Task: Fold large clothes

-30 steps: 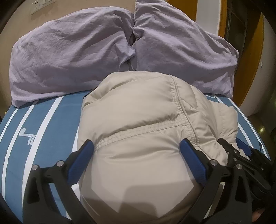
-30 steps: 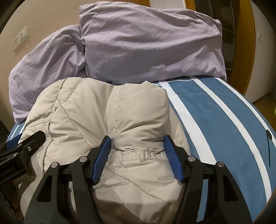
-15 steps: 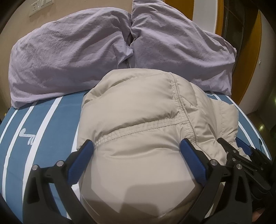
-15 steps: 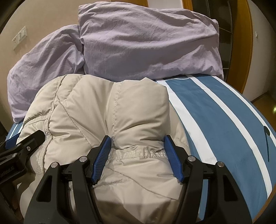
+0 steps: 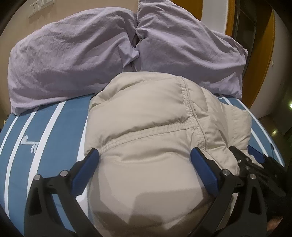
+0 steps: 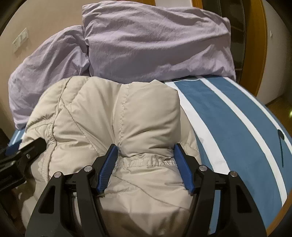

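A beige puffer jacket [image 5: 146, 127] lies bundled on the blue and white striped bed [image 5: 45, 131]; it also fills the right wrist view [image 6: 113, 116]. My left gripper [image 5: 145, 155] is wide open, its blue fingers straddling the jacket's near bulge. My right gripper [image 6: 145, 151] is open too, its fingers set either side of a puffy fold by an elastic seam. Each gripper shows at the edge of the other's view: the right one [image 5: 255, 164], the left one [image 6: 20, 155]. Whether the pads press the fabric is unclear.
Two lilac pillows [image 5: 76, 60] [image 6: 157, 43] lean against the wall behind the jacket. The striped bed cover [image 6: 237, 131] stretches to the right. A wooden door frame [image 5: 262, 54] stands at the far right, and a wall socket [image 5: 40, 7] at the upper left.
Both views have shifted slightly forward and down, so the jacket and pillows sit a little lower and closer. The fingers' spacing is unchanged.
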`<action>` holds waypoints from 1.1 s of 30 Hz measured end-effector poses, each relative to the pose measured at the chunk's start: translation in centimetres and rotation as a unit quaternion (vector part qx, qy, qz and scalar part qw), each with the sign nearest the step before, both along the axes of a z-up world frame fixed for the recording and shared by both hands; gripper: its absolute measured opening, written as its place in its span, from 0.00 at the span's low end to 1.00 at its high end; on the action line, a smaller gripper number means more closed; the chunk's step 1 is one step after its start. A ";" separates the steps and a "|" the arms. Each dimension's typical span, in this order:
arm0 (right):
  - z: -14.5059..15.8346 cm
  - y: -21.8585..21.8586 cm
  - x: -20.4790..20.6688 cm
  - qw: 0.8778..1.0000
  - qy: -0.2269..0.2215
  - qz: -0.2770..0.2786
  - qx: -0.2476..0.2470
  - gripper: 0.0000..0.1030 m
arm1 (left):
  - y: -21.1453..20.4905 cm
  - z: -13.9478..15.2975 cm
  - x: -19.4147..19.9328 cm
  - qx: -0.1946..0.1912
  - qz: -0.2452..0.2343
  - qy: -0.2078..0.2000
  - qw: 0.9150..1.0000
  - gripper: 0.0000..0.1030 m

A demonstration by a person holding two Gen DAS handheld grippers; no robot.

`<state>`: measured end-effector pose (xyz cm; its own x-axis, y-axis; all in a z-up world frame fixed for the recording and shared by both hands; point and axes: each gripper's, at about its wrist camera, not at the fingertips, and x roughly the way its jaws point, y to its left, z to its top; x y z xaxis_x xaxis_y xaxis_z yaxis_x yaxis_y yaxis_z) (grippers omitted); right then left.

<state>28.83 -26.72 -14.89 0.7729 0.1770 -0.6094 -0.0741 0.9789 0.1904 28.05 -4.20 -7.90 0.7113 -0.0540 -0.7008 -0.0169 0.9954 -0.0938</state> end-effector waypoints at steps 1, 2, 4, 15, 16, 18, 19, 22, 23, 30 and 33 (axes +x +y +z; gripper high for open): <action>0.4 -0.4 0.2 1.000 0.008 0.005 0.011 0.64 | 0.3 0.2 -0.1 -0.007 0.000 0.003 1.000 0.97; 0.7 -0.9 0.5 1.000 0.017 0.010 0.021 0.65 | 0.7 0.4 -0.1 -0.013 0.000 0.006 1.000 0.97; 1.3 -1.5 0.9 0.999 0.028 0.009 0.027 0.79 | 1.7 0.8 -0.3 -0.032 0.001 0.015 0.999 0.97; 0.2 -6.7 6.2 0.969 0.162 0.053 0.177 0.99 | 7.5 1.0 0.3 -0.108 0.035 0.065 0.991 0.96; 0.0 -6.7 6.5 0.965 0.173 0.060 0.185 0.99 | 7.8 0.9 0.4 -0.117 0.036 0.071 0.990 0.96; -0.7 -6.7 7.5 0.953 0.205 0.074 0.210 0.99 | 8.5 0.5 0.6 -0.137 0.034 0.082 0.987 0.97; -1.1 -6.7 7.8 0.947 0.219 0.079 0.220 0.99 | 8.7 0.3 0.8 -0.144 0.033 0.085 0.985 0.97; -2.0 -6.7 8.5 0.934 0.249 0.091 0.242 0.99 | 9.3 -0.4 1.2 -0.174 0.028 0.099 0.979 0.97; -2.3 -6.7 8.7 0.929 0.257 0.096 0.248 0.99 | 9.6 -0.7 1.4 -0.187 0.026 0.106 0.976 0.97; -3.4 -5.9 9.8 0.907 0.295 0.122 0.275 0.99 | 10.6 -2.7 2.3 -0.255 0.024 0.128 0.958 0.98; -3.6 -5.7 10.0 0.902 0.302 0.131 0.281 0.99 | 10.9 -3.3 2.9 -0.282 0.022 0.135 0.949 0.98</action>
